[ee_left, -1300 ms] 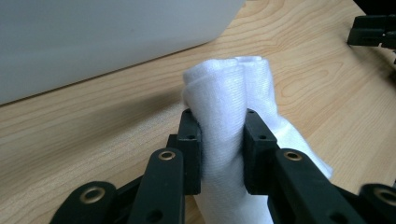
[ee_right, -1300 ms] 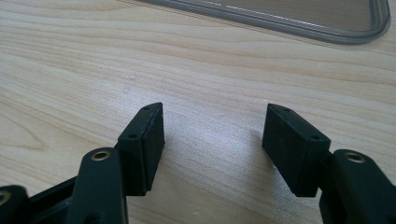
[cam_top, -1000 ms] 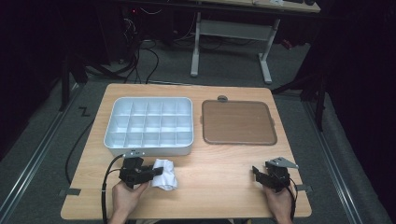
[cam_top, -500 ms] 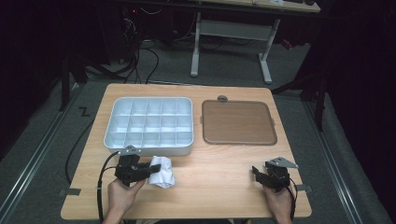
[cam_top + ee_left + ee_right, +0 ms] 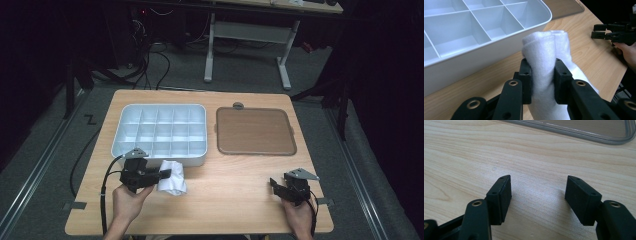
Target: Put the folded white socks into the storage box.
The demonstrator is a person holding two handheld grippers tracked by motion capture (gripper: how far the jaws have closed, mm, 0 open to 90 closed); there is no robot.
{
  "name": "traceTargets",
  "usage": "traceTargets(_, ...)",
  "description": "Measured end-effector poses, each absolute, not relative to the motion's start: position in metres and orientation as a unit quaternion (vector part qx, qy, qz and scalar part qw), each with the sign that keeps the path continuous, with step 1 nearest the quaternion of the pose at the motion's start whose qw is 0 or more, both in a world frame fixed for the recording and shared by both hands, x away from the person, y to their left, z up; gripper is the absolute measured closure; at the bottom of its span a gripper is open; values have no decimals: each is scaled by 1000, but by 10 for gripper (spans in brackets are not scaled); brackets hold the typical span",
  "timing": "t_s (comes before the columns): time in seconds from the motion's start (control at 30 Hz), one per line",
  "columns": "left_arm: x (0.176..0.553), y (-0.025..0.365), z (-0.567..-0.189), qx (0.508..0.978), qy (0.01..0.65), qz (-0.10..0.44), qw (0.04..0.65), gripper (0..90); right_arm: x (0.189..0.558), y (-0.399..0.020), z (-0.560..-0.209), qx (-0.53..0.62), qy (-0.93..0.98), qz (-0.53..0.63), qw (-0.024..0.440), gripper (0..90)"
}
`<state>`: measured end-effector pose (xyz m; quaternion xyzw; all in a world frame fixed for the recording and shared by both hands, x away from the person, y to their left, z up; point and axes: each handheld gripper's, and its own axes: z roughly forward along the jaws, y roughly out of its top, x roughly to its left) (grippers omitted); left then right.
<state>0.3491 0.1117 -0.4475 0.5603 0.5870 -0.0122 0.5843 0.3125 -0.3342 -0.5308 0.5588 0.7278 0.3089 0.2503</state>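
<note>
The left hand-held gripper (image 5: 541,75) is clamped on a white rolled cloth (image 5: 546,50), its 2 pads pinching the roll near its middle so the fabric bulges above and hangs below them. In the high view that left hand-held gripper (image 5: 162,175) points toward the right, with the white rolled cloth (image 5: 172,179) just beside the near wall of the white compartment tray (image 5: 122,131). The relation that matters: the tray lies just beyond the cloth, away from the person, its nearest row of cells touching distance from the bundle, so the move is likely a short lift and carry over that near wall. The right hand-held gripper (image 5: 537,195) rests well apart on the bare wooden surface (image 5: 461,157), jaws spread wide with nothing between them, near the brown lid (image 5: 254,131).
</note>
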Motion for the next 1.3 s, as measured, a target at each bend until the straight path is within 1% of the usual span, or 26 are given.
traceTargets(0.2, 355, 116, -439, 554, 586, -21, 592, 730, 313, -334, -531, 558, 728, 309, 250, 386)
traceTargets(0.57, 369, 122, -425, 546, 585, -19, 599, 730, 312, -334, -531, 558, 728, 309, 250, 384)
traceTargets(0.7, 376, 128, -419, 533, 584, -40, 612, 730, 313, -334, -531, 558, 729, 309, 250, 384)
traceTargets(1.3, 410, 134, -405, 540, 593, -20, 597, 730, 312, -334, -531, 559, 728, 309, 251, 386)
